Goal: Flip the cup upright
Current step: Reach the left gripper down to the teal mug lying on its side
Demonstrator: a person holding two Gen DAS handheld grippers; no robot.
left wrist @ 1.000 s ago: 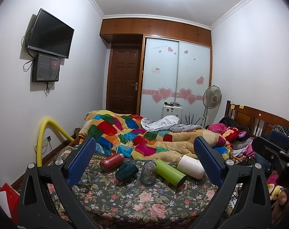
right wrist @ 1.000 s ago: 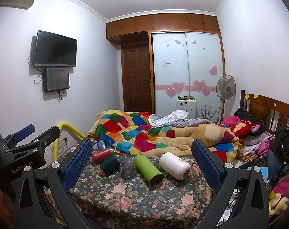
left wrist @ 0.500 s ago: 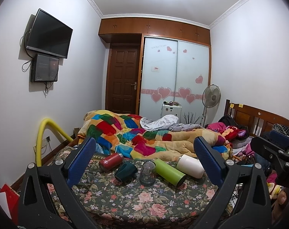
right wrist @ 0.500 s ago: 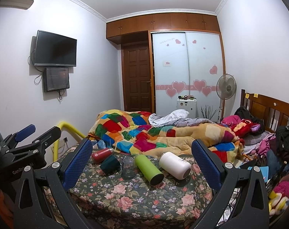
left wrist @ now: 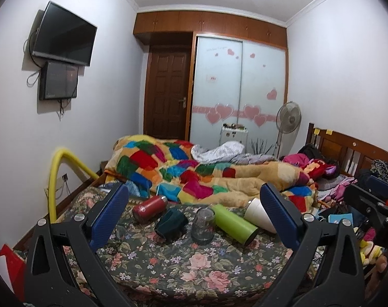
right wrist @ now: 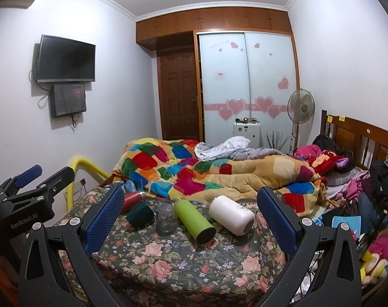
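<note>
Several cups lie on the floral bedspread [left wrist: 189, 263]: a red bottle [left wrist: 150, 208] on its side, a dark green cup [left wrist: 171, 223] tipped over, a clear glass [left wrist: 203, 225] standing mouth down, a lime green tumbler [left wrist: 233, 223] and a white cup [left wrist: 259, 215] on their sides. They also show in the right wrist view: dark green cup [right wrist: 140, 215], glass [right wrist: 165, 217], green tumbler [right wrist: 194, 220], white cup [right wrist: 231, 215]. My left gripper [left wrist: 194, 216] and right gripper [right wrist: 190, 215] are both open and empty, held short of the cups.
A patchwork quilt [left wrist: 194, 171] is heaped behind the cups. A yellow tube [left wrist: 55, 176] arches at the bed's left edge. A wooden headboard [left wrist: 347, 151] and piled clothes stand at the right. The left gripper's body [right wrist: 22, 199] shows at the right wrist view's left.
Both views have shifted very slightly; the cups have not moved and both grippers stay open.
</note>
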